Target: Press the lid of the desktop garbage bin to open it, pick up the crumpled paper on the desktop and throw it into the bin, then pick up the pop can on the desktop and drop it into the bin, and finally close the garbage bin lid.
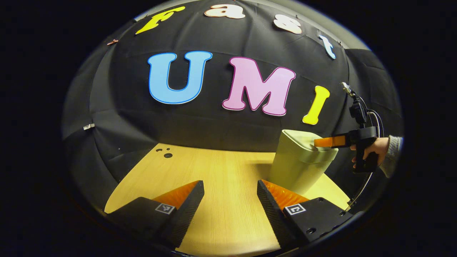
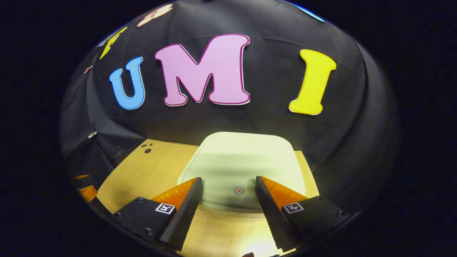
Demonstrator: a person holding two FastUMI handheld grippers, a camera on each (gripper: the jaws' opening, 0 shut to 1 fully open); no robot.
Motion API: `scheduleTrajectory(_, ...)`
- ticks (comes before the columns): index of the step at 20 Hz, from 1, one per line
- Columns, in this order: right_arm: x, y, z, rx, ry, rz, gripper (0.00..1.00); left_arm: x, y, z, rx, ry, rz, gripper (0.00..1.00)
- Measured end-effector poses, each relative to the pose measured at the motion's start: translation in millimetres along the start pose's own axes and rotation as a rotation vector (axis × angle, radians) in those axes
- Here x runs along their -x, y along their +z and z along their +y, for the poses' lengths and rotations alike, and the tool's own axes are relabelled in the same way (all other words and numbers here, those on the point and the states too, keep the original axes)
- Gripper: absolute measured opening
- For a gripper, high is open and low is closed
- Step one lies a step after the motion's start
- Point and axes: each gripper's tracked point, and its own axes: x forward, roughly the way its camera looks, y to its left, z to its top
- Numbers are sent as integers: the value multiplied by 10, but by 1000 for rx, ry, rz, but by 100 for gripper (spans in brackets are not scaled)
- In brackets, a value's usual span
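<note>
Presently, right gripper (image 2: 228, 189): held spread, nothing gripped, poised over the lid (image 2: 242, 167).
Left gripper (image 1: 230, 194): spread wide, idle above the table (image 1: 221, 171).
Bin (image 1: 298, 167): stood at the table's far right.
Lid: shut, apparently; a stiff, smooth plastic panel (likely sprung), best pressed at its round mark (image 2: 239, 190) rather than gripped.
</note>
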Motion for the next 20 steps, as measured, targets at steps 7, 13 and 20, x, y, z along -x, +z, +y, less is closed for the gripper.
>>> scheduleTrajectory(7,266,11,107,-21,-18,-63,96,33,-19,24,2,1,0,96)
scheduleTrajectory(13,757,77,340,-64,27,-166,96,17,35,-47,-23,-19,-7,96)
scheduleTrajectory(20,1274,-35,476,-77,-7,-267,97,33,117,-123,-49,-67,-27,96)
